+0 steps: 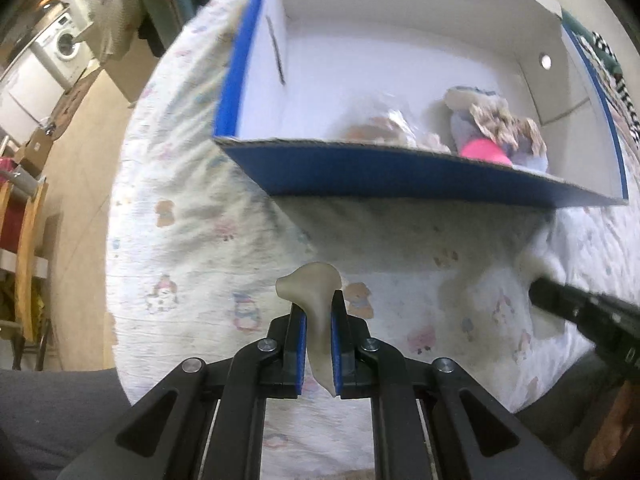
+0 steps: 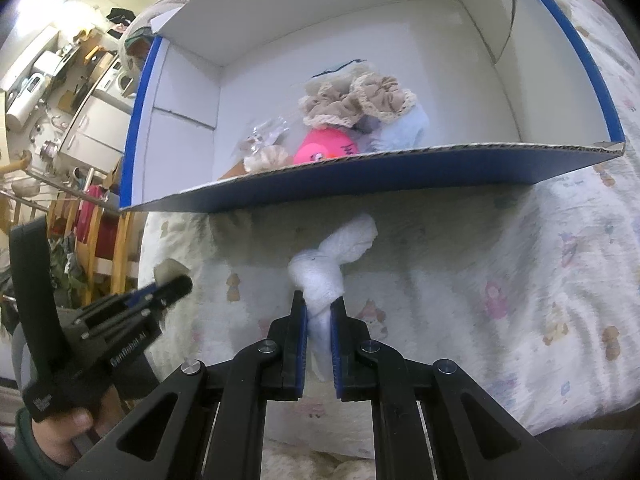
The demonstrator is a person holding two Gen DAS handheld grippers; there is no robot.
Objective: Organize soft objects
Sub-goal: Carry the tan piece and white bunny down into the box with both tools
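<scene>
My left gripper [image 1: 319,312] is shut on a small translucent beige soft piece [image 1: 312,284], held above the patterned bedsheet in front of the box. My right gripper [image 2: 319,312] is shut on a knotted white cloth [image 2: 332,260], also in front of the box. The blue cardboard box [image 1: 400,168] with white inside lies open ahead; it holds a pink soft toy [image 1: 484,151], beige scrunchies [image 2: 360,104], a pale blue plush [image 2: 404,128] and a crinkled clear bag [image 2: 264,136]. The left gripper also shows at the left of the right wrist view [image 2: 168,280], the right gripper at the right of the left wrist view [image 1: 540,292].
The box sits on a bed covered with a white cartoon-print sheet [image 1: 192,248]. Left of the bed are a wooden floor [image 1: 80,152], a washing machine [image 1: 66,46], wooden chairs [image 2: 104,248] and a cluttered kitchen counter [image 2: 60,80].
</scene>
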